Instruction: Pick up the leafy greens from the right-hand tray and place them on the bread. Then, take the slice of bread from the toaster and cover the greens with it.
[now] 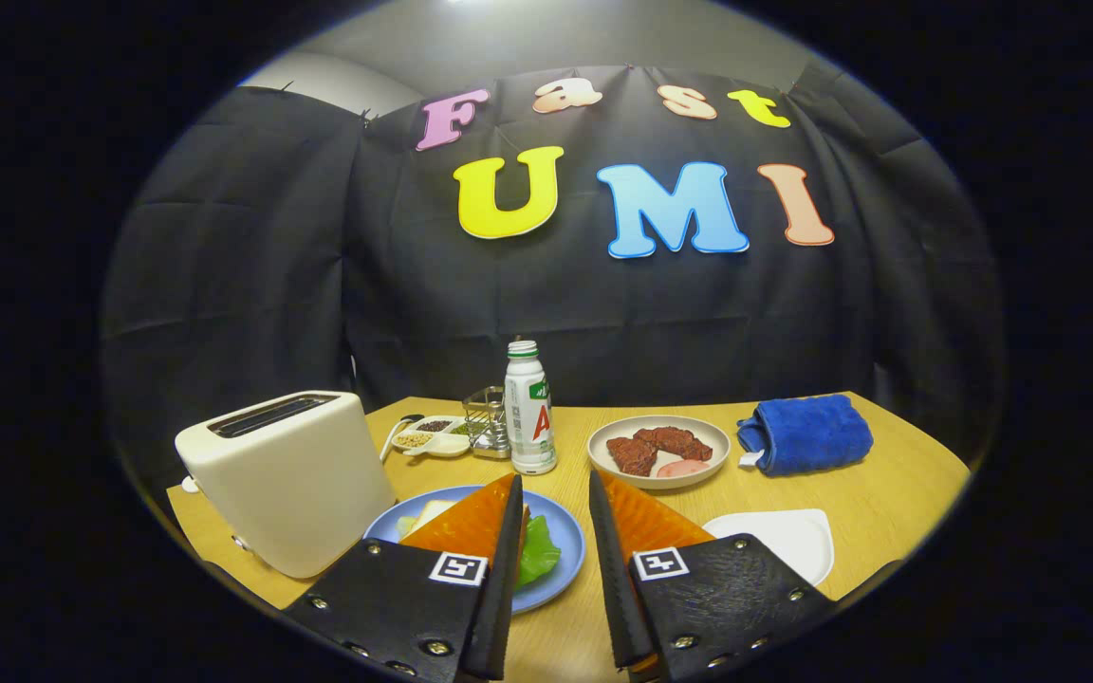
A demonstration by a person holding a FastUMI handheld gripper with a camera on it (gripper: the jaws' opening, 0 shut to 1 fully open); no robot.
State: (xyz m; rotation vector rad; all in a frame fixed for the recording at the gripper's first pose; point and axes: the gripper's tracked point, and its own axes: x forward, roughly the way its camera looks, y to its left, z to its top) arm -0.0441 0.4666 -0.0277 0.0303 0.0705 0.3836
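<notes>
Wooden table (pixel 888 493) below empty, parted hand-held gripper (pixel 556 498), over blue plate (pixel 561 531) with greens (pixel 539 555).

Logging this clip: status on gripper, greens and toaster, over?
Gripper open, holding nothing. Leafy greens on blue plate, bread slice beside them. Toaster left of plate, slot contents unclear.

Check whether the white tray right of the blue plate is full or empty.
Empty: the white tray shows bare surface; the open claw holds nothing.
</notes>
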